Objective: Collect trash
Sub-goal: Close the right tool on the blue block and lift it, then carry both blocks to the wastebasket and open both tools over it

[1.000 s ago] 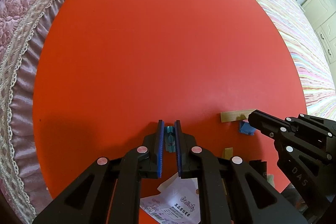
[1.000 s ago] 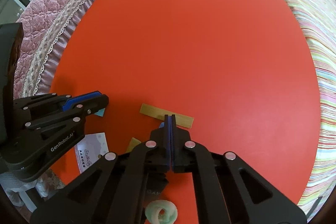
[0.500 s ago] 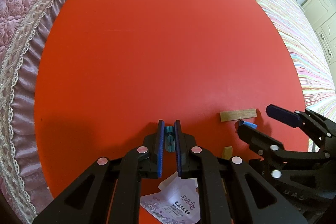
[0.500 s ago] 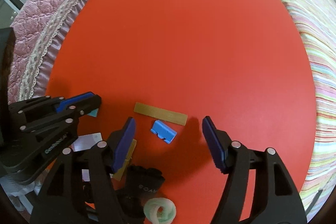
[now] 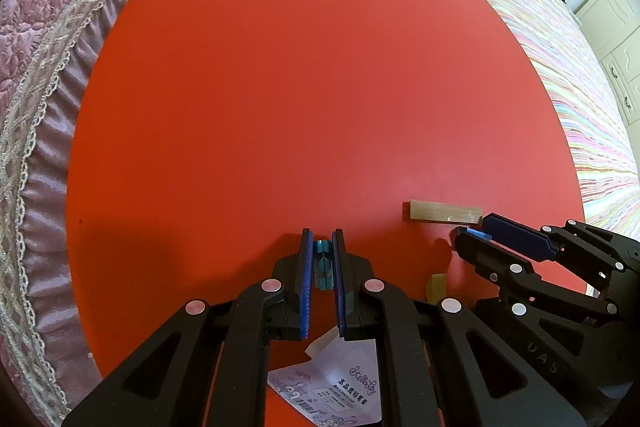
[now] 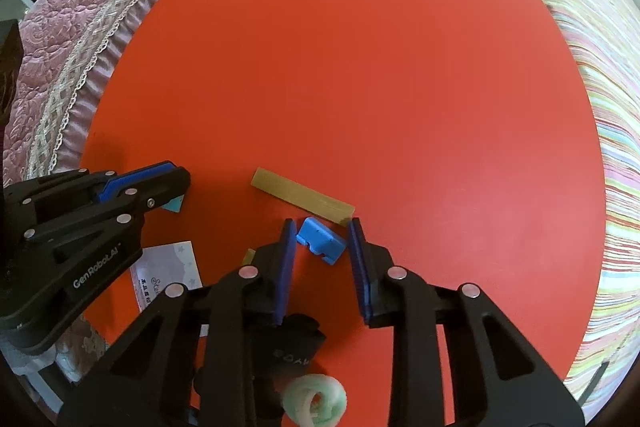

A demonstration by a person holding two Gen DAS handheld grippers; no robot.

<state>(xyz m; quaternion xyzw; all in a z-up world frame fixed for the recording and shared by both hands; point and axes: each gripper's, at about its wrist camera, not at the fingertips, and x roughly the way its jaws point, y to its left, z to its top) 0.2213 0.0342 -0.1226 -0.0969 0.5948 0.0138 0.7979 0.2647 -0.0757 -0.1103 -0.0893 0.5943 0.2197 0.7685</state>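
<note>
My left gripper (image 5: pixel 321 241) is shut on a small teal scrap (image 5: pixel 323 261) held just above the red table (image 5: pixel 300 87); in the right wrist view it (image 6: pixel 176 185) shows at the left with the teal scrap (image 6: pixel 175 203) at its tip. My right gripper (image 6: pixel 321 225) is open, its fingers on either side of a small blue plastic piece (image 6: pixel 321 241) lying on the table. In the left wrist view the right gripper (image 5: pixel 476 229) sits at the right, the blue piece (image 5: pixel 474 231) barely showing. A tan strip (image 6: pixel 302 195) lies just beyond it.
A printed white paper card (image 5: pixel 336 391) lies at the near table edge. A small yellowish block (image 5: pixel 436 287) lies beside it. A pale green tape roll (image 6: pixel 316 401) and a black item (image 6: pixel 296 341) lie under my right gripper. Pink quilted bedding (image 6: pixel 80 11) left, striped bedding (image 6: pixel 600 67) right.
My right gripper opened, letting the blue piece show on the table, then narrowed and lowered around it. My left gripper stayed still, holding the teal scrap.
</note>
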